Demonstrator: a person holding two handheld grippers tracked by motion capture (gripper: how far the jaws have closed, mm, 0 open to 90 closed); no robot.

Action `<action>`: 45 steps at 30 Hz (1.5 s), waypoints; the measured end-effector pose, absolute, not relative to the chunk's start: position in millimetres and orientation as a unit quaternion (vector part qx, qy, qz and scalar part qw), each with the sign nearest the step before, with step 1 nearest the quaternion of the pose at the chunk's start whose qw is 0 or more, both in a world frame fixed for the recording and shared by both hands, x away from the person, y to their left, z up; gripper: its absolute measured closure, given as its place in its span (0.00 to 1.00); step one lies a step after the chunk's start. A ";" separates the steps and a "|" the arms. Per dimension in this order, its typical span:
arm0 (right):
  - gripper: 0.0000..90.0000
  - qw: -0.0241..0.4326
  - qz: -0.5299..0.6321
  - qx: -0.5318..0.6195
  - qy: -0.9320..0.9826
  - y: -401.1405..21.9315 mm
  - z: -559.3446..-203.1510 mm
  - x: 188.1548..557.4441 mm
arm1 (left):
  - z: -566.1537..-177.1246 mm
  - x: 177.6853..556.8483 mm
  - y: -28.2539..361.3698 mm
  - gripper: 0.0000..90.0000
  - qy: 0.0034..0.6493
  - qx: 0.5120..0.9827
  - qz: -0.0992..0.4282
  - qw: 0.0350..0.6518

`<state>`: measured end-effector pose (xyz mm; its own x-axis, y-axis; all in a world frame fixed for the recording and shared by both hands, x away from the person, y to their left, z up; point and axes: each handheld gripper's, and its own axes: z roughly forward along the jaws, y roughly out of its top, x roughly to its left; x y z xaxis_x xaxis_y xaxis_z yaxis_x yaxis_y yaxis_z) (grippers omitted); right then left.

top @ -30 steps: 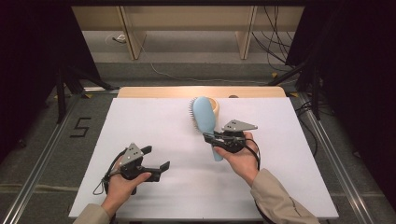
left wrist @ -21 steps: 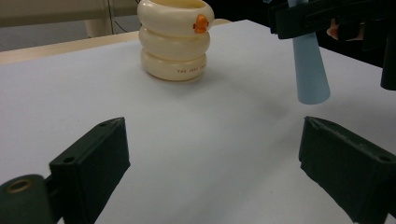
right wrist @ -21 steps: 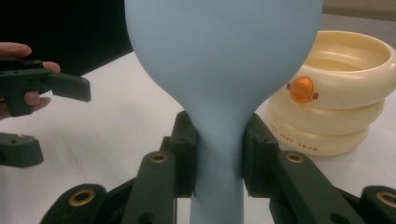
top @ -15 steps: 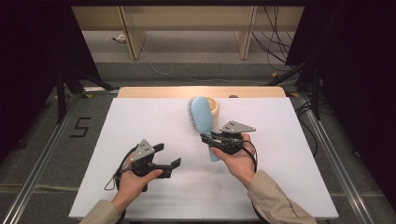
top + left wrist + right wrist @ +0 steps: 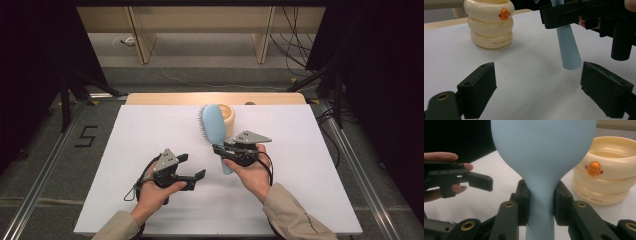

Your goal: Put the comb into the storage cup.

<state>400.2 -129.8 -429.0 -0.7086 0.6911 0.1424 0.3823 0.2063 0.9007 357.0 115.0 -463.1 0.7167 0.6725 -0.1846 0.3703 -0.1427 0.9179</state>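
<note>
High view: we are clamping the right gripper (image 5: 223, 150) on the neck of the blue hairbrush (image 5: 215, 126), mid-table toward the far edge | left gripper (image 5: 192, 167) jaws apart, closing slightly, nothing between | brush light, stiff, smooth-handled; we are judging the neck the best hold | cream duck cup (image 5: 229, 115) behind it, contents unseen.

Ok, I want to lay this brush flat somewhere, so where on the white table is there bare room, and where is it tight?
The white table is bare along its left side, left of the left gripper, and on the right, past the right gripper. It is crowded mid-table: the light blue plastic hairbrush stands beside the cream ringed duck cup, both grippers close by.
</note>
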 end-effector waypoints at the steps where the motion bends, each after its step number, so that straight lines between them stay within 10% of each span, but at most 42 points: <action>1: 0.78 0.149 0.523 0.352 0.762 -129.4 -429.0 400.0 | -463.1 357.0 112.7 0.15 0.349 0.745 0.135 0.552; 45: 0.78 0.147 0.532 0.353 0.756 -119.3 -431.5 394.8 | -472.7 369.2 62.8 0.27 0.335 0.756 0.103 0.553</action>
